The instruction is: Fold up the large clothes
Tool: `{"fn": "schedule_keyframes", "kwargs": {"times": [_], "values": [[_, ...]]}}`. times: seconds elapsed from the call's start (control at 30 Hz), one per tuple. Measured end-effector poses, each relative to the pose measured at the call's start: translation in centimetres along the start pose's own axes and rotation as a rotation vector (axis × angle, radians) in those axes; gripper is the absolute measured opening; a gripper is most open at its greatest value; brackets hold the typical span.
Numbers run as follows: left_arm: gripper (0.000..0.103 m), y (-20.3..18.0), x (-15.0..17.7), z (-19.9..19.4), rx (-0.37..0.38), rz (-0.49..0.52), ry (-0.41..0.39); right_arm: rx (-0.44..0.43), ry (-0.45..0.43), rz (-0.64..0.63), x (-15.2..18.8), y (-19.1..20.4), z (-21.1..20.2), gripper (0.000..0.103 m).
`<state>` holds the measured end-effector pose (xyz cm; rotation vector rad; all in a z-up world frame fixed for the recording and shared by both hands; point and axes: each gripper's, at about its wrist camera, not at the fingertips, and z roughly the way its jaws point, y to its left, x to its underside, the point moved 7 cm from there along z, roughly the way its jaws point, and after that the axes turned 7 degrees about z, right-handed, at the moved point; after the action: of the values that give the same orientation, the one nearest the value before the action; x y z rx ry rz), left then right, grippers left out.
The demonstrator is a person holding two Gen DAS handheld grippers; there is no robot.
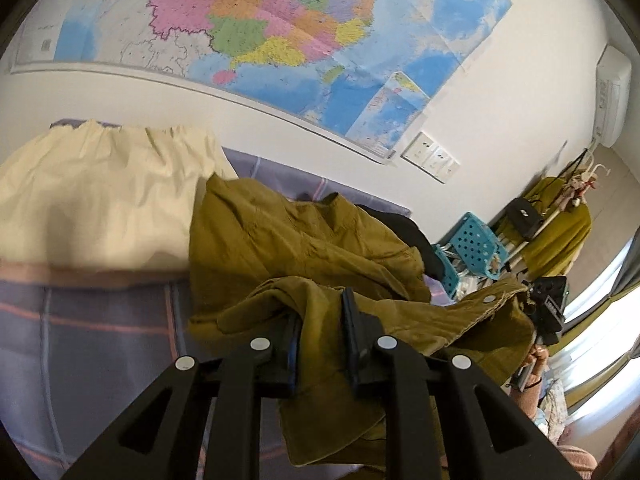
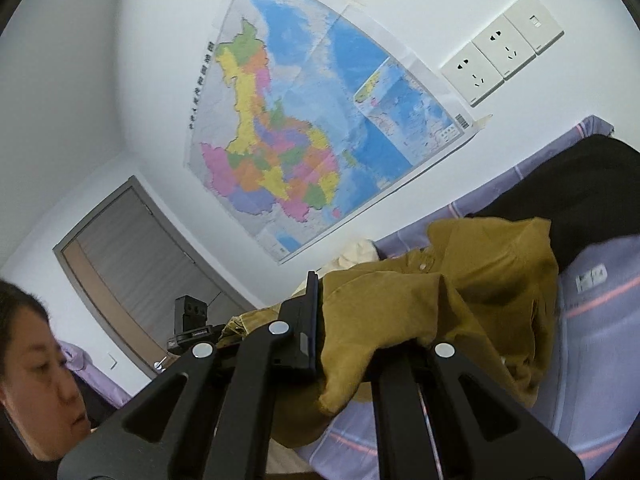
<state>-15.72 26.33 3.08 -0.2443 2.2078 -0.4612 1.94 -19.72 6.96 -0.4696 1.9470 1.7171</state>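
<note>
On the bed (image 1: 100,332), over its lilac sheet with pink stripes: olive-green garment (image 1: 304,240), crumpled, part lifted clear of the sheet, rest heaped on the bed. Near edge of garment pinched by left hand-held gripper (image 1: 320,312), cloth bunched between its narrowly parted fingers (image 1: 352,320). Other edge of garment, with a pale snap button, clamped in right hand-held gripper (image 2: 380,300), fingers pressed nearly together on the fold, cloth draped over one of them. Left of garment, touching it: cream garment (image 1: 100,200) spread flat. Behind garment: black clothing (image 2: 592,192) on the bed. Above garment, on the wall: coloured map (image 1: 280,32), wall sockets (image 2: 500,52) beside its corner. Right of garment, beyond the bed: teal perforated baskets (image 1: 472,244), clothes rack with olive cloth (image 1: 560,236). Person's face at lower left in right wrist view.
</note>
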Motion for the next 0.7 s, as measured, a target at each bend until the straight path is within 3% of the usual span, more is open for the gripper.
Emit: {"fn": "schedule_keyframes", "kwargs": {"times": [0.33, 0.7], "values": [[0.017, 2.8, -5.6, 5.3, -0.063, -0.011, 0.061, 0.08, 0.016, 0.061, -4.9, -3.7, 4.4, 0.006], [0.018, 5.3, -7.8, 10.3, -0.121, -0.04, 0.14, 0.145, 0.052, 0.156, -7.1, -9.4, 8.1, 0.006]]}}
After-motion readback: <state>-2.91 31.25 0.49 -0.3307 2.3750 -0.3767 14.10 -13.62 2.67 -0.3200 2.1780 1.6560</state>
